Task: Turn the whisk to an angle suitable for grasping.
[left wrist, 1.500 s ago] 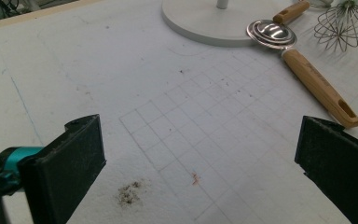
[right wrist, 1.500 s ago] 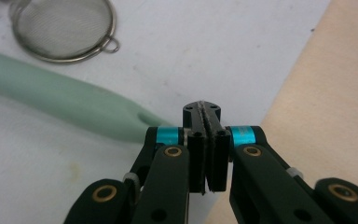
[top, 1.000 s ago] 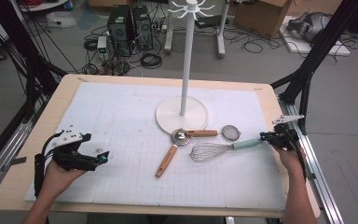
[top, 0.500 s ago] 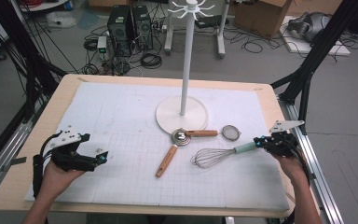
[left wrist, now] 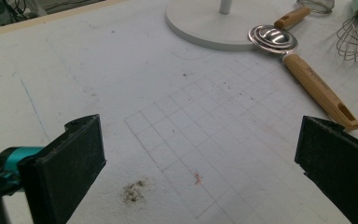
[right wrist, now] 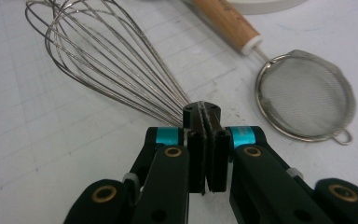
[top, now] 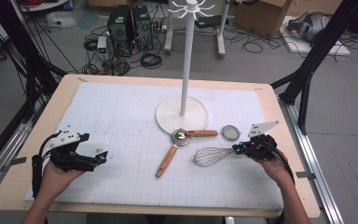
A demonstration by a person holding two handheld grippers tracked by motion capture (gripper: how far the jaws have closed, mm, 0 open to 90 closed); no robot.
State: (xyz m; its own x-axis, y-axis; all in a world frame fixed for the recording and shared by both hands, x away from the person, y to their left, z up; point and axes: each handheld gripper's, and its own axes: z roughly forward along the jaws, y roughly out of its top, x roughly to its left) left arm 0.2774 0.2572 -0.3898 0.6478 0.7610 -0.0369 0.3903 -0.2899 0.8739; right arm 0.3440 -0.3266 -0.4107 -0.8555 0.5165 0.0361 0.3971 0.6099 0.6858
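Note:
A wire whisk (top: 209,156) lies on the white grid mat, right of centre. My right gripper (top: 237,149) is at the whisk's handle end, jaws shut flat against each other. In the right gripper view the whisk's wires (right wrist: 107,60) fan out just past the shut gripper (right wrist: 201,114); the handle is hidden under the gripper, and I cannot tell whether they touch. My left gripper (top: 101,156) rests at the mat's left with its jaws wide apart. Between those jaws, in the left gripper view (left wrist: 200,154), is bare mat.
A white hanging stand (top: 182,114) rises at mid-table. In front of it lie a wooden-handled metal spoon (top: 168,158) and a small mesh strainer (top: 231,132) with a wooden handle, close to the whisk. Mat edges and the table rim lie on both sides.
My right hand has slid left along the whisk's handle, which showed beside the gripper earlier and is now covered. The left hand has stayed put.

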